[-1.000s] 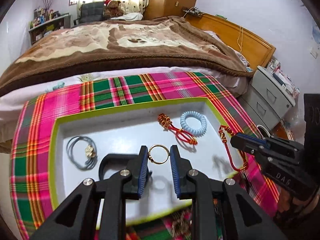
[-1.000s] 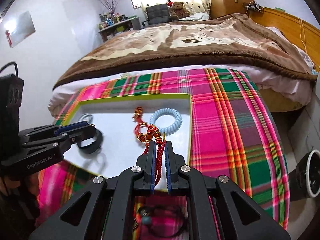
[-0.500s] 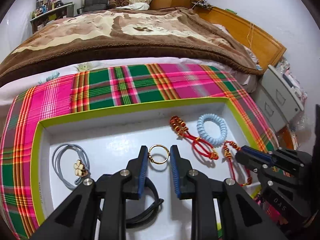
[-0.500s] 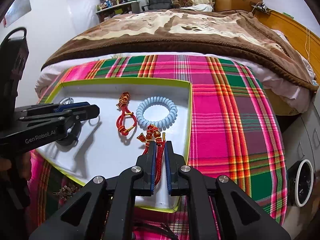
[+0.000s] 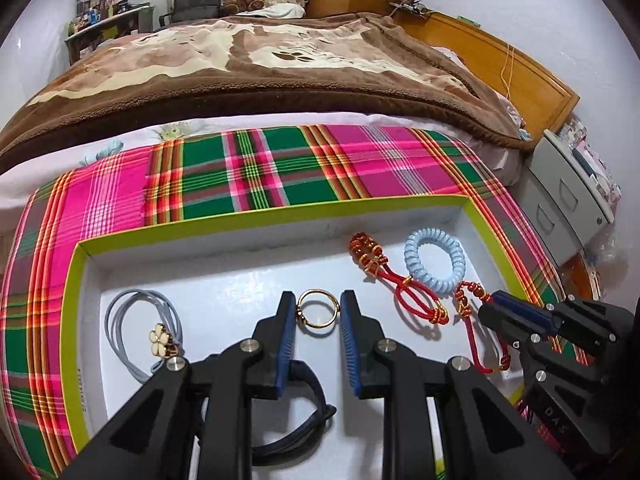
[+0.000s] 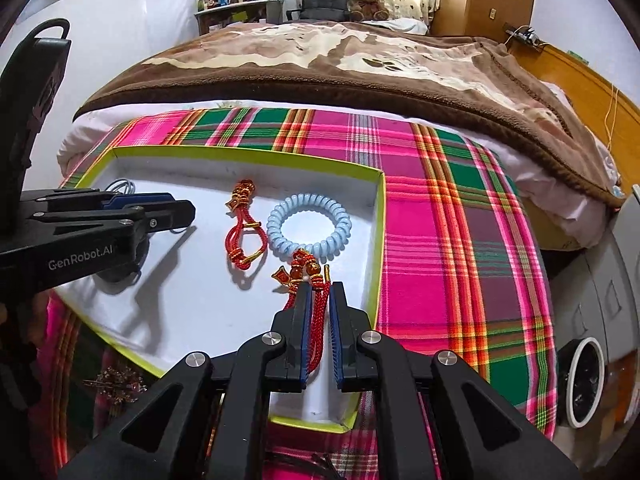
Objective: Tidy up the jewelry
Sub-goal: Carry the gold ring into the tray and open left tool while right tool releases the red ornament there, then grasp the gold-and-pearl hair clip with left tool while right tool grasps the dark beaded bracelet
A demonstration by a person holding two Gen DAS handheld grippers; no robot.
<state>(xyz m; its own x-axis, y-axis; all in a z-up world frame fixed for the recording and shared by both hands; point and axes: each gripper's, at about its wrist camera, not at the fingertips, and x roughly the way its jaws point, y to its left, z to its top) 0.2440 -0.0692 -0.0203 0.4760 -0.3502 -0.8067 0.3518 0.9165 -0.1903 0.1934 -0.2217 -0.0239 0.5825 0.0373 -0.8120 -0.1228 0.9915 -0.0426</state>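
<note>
A white box with a lime rim (image 5: 280,210) lies on the plaid cloth. My left gripper (image 5: 318,312) is shut on a thin gold ring (image 5: 300,314), held just above the box floor. Under its fingers lies a black band (image 5: 308,420). My right gripper (image 6: 318,292) is shut on a red cord bracelet with gold beads (image 6: 304,270), whose beaded end touches down beside the pale blue spiral hair tie (image 6: 308,226). A second red cord bracelet (image 6: 244,232) and a grey hair tie with a flower charm (image 5: 160,340) lie in the box.
The plaid cloth (image 6: 440,220) covers the bed's near end, with a brown blanket (image 5: 240,68) behind. A sparkly hair clip (image 6: 116,384) lies on the cloth in front of the box. Grey drawers (image 5: 568,208) stand at the right.
Both grippers have come forward and down over the box, which now fills more of each view. The ring and the red bracelet stay gripped.
</note>
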